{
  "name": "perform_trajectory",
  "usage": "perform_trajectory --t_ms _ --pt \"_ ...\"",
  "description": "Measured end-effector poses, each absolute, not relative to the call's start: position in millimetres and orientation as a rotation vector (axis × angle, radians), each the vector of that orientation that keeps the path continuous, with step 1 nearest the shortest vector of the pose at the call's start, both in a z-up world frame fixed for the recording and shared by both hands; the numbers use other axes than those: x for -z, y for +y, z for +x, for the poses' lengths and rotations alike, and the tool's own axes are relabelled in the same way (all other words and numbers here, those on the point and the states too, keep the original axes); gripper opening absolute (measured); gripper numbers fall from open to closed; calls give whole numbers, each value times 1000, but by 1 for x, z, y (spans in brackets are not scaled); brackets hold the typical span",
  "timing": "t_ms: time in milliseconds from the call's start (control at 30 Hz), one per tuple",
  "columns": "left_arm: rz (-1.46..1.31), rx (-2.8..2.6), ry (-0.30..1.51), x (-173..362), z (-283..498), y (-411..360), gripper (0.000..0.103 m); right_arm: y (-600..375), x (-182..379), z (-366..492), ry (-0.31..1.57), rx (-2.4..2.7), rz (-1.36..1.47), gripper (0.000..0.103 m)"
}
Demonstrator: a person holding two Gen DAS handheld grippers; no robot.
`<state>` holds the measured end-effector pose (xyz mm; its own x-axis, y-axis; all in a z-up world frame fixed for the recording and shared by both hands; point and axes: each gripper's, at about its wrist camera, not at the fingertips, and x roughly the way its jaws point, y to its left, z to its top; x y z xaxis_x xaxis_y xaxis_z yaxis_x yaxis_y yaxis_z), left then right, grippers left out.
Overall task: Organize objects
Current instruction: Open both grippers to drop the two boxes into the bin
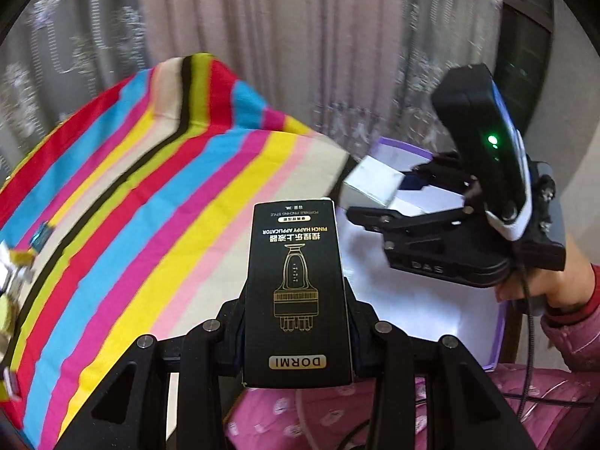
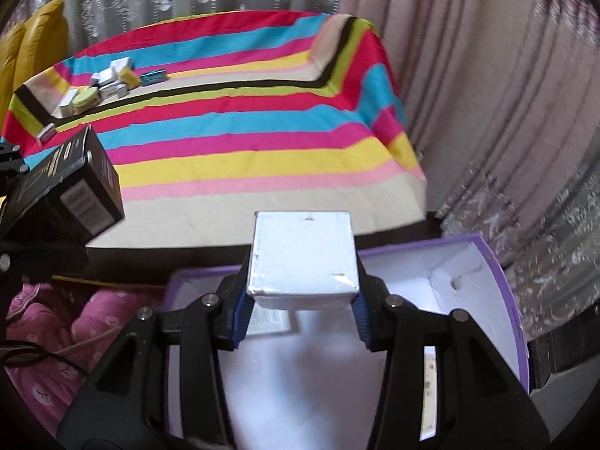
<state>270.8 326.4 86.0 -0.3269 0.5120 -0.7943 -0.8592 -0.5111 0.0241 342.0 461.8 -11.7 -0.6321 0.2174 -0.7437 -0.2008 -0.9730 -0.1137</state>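
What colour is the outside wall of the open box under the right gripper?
Purple, with a white inside. The open box shows best in the right wrist view.

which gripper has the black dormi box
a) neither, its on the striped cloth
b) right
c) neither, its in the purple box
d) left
d: the left gripper is clamped on the black box, seen between its fingers in the left wrist view, while the right gripper holds a white box over the purple box.
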Motion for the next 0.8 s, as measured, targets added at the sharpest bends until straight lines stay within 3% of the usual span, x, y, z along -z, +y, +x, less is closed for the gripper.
perform_trajectory --t_ms 433,467,500,567,600,633,667,800 --pt "-864 -1726 650 -72 312 382 42 532 7 382 116 -2499 -1139 49" --pt "-859 -1708 640 -72 313 382 47 538 5 384 136 -2498 -1128 49" --pt "-856 -1692 629 -72 313 381 60 544 3 388 164 -2499 -1116 50" --pt "-840 -1723 608 -73 312 375 80 552 -1 391 208 -2497 -1100 58" --pt "-827 -1758 590 -75 309 369 86 557 -5 395 228 -2490 -1070 69" --pt "-819 -1797 558 -78 303 361 86 559 -7 395 233 -2487 -1055 78" --pt "-824 -1824 526 -80 296 353 86 561 -13 398 241 -2485 -1015 80" --pt "-873 -2000 403 -79 249 311 86 560 -25 388 248 -2505 -987 81"
